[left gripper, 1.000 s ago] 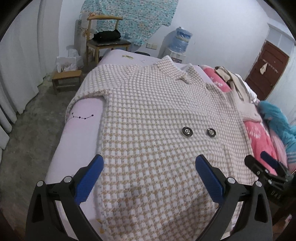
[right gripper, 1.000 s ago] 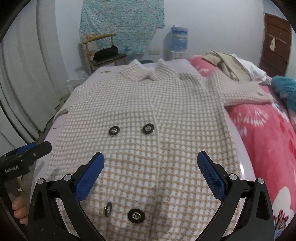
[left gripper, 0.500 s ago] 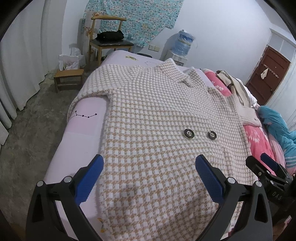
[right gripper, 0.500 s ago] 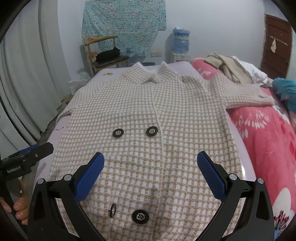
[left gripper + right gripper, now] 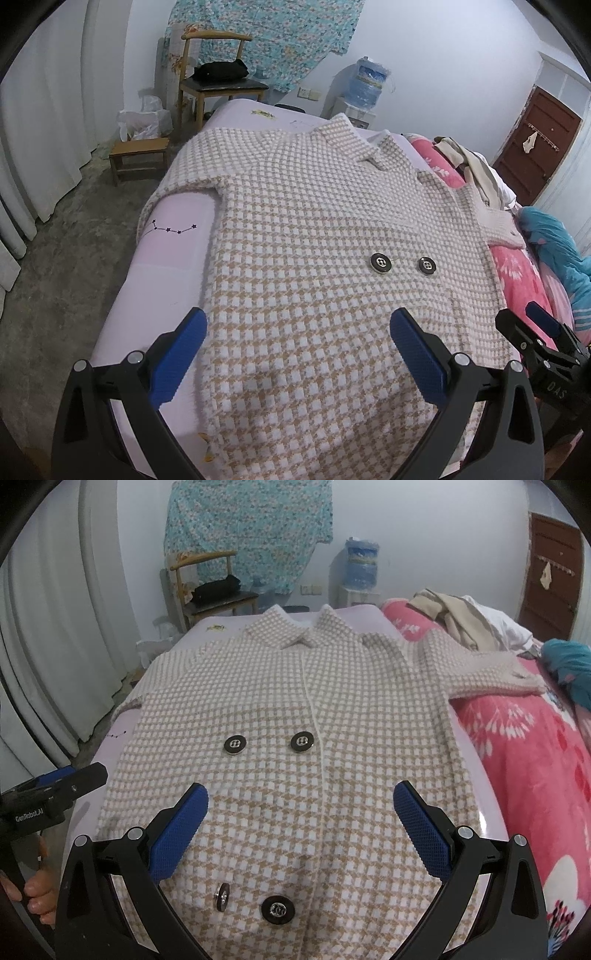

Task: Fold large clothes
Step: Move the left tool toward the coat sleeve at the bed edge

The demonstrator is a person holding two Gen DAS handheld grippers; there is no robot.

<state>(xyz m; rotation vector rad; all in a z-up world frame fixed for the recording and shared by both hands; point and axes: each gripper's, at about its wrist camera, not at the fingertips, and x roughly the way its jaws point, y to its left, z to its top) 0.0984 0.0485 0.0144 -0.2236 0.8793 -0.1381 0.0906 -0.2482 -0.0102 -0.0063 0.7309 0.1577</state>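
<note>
1. Left wrist view: left gripper [image 5: 297, 343] spread wide, holding nothing, hovering over the coat's lower left part. Coat [image 5: 314, 236] lies front up and flat on the bed [image 5: 173, 258], collar at 12 o'clock, hem toward 6.
2. Same view: two dark buttons [image 5: 380, 263] at about 2 o'clock from the gripper. Left sleeve runs along the bed edge at 10 o'clock, apparently draped over it; hard to tell through the fisheye.
3. Same view: right gripper [image 5: 532, 325] shows at 3 o'clock, just off the coat's right edge. From here I cannot tell how its fingers stand.
4. Change, left view: compared with a second ago the view sits slightly higher and further back; the coat has not shifted. Nothing grabbed yet.
5. Right wrist view: right gripper [image 5: 301, 821] spread wide, empty, over the coat [image 5: 295, 709] near the lower buttons [image 5: 277, 909] at 6 o'clock.
6. Same view: right sleeve [image 5: 480, 664] stretches to 2 o'clock onto the pink quilt [image 5: 535, 760]. Left gripper [image 5: 66, 786] at 9 o'clock, beside the coat's left edge.
7. Change, right view: same small pull-back, collar now further from the frame top.
8. Meaning: the coat looks spread and ready; folding not started. Likely next step is taking a sleeve or a side edge.
</note>
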